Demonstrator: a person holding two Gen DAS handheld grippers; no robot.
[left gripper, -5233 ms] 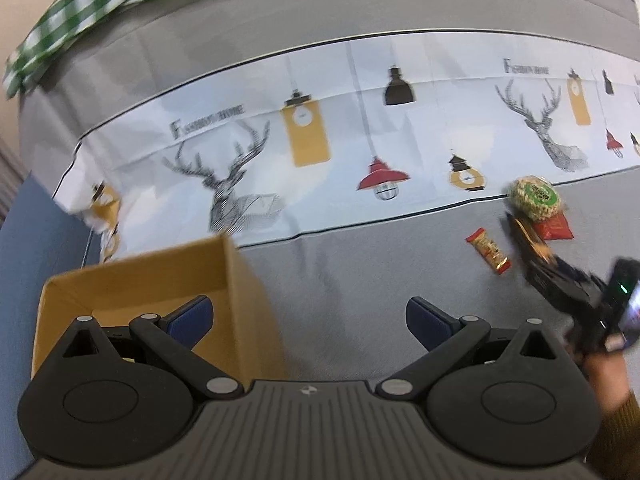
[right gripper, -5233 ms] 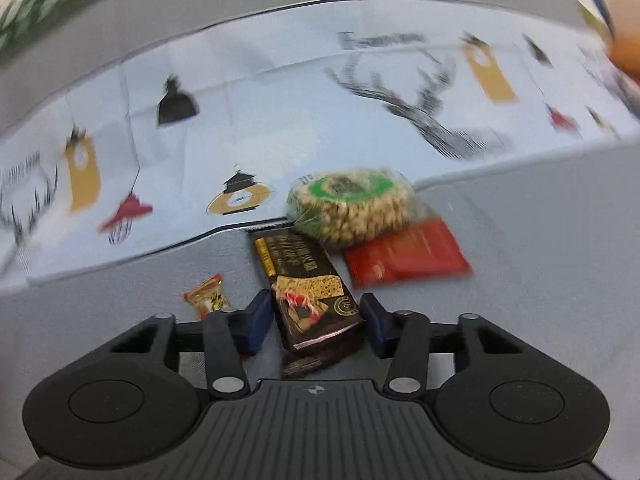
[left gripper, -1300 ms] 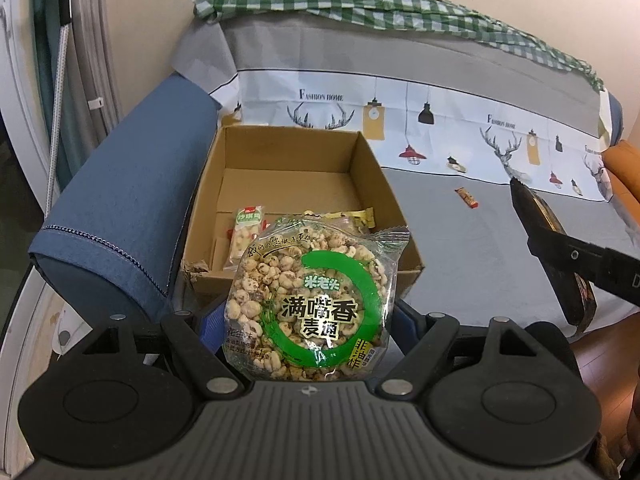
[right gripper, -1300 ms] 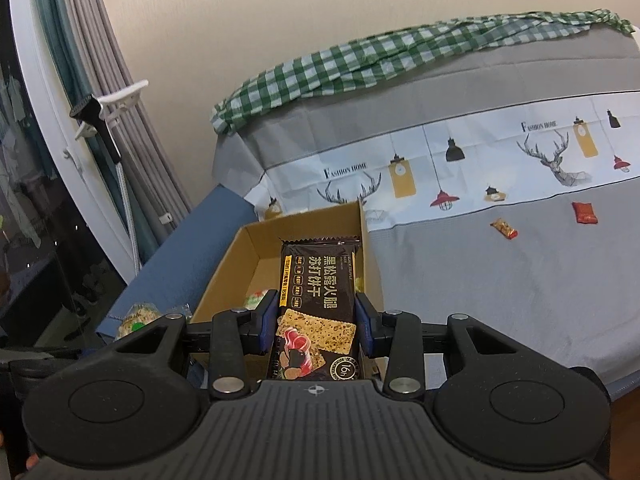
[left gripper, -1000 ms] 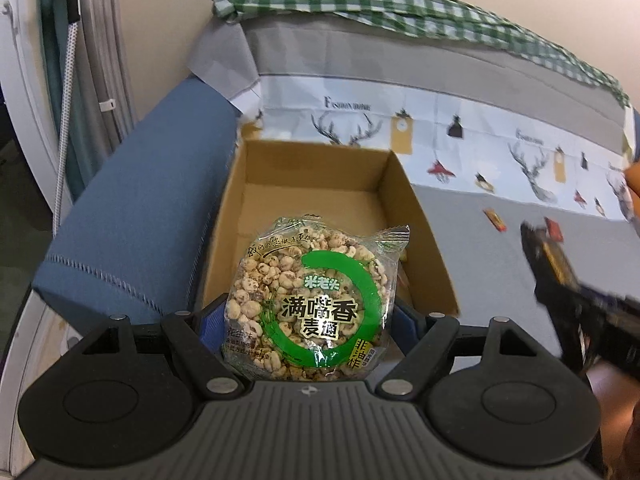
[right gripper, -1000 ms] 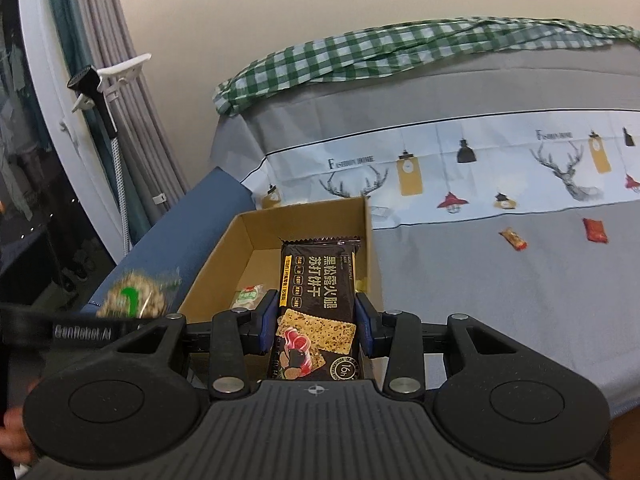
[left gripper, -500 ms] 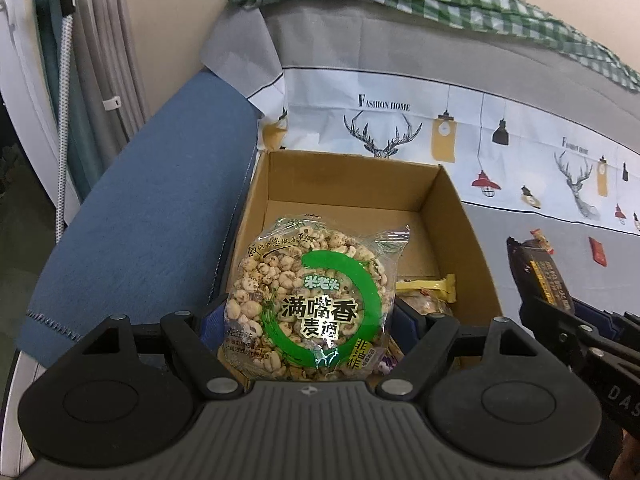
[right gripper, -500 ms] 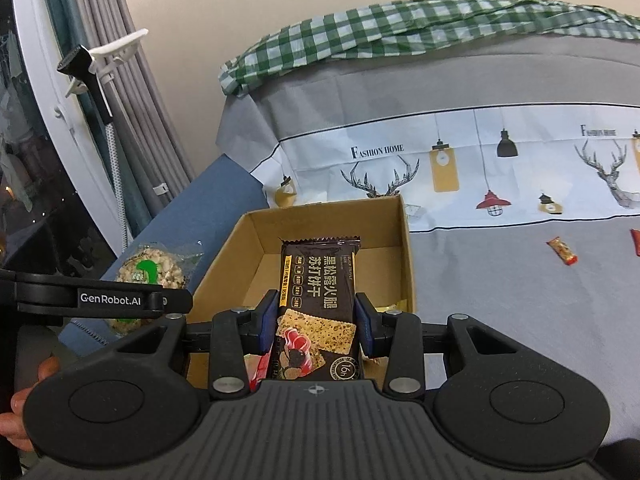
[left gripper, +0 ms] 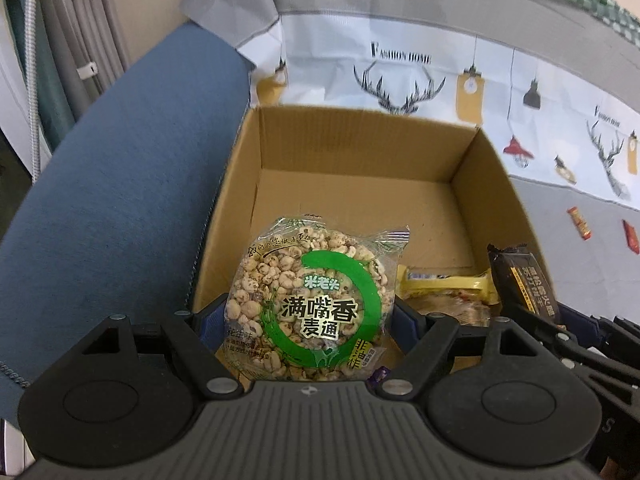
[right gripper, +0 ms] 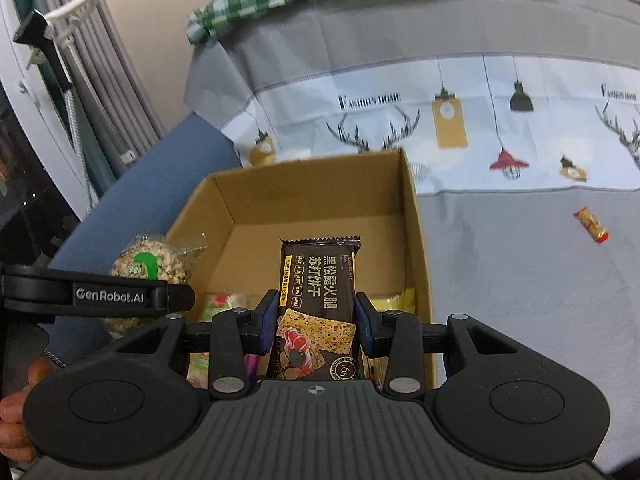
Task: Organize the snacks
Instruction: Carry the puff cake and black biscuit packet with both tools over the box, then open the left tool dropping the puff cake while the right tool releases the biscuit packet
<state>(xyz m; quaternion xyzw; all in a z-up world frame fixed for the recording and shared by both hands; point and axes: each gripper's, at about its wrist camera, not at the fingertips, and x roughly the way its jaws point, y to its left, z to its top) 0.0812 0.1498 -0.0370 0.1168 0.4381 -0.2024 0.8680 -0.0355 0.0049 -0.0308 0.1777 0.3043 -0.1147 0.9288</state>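
Observation:
My left gripper (left gripper: 308, 320) is shut on a round puffed-grain cake pack with a green ring (left gripper: 308, 304), held over the near end of the open cardboard box (left gripper: 360, 148). The same pack (right gripper: 148, 266) shows at the left of the right wrist view, over the box's left wall. My right gripper (right gripper: 316, 320) is shut on a dark brown cracker pack (right gripper: 318, 304), upright above the box (right gripper: 416, 216) near its right wall. That pack (left gripper: 524, 276) appears at the right in the left wrist view. Several snacks, one yellow (left gripper: 444, 280), lie in the box's near end.
The box sits on a grey sofa cover (right gripper: 520, 264) against a blue armrest (left gripper: 112, 184). A small red-and-yellow snack (right gripper: 591, 230) and a red packet (left gripper: 631, 236) lie on the seat to the right. A person's fingers (right gripper: 16, 404) hold the left gripper.
Both grippers have moved forward and down toward the box, which now looms larger, each keeping its pack. Five seconds ago the left gripper was open and the snacks lay on the seat.

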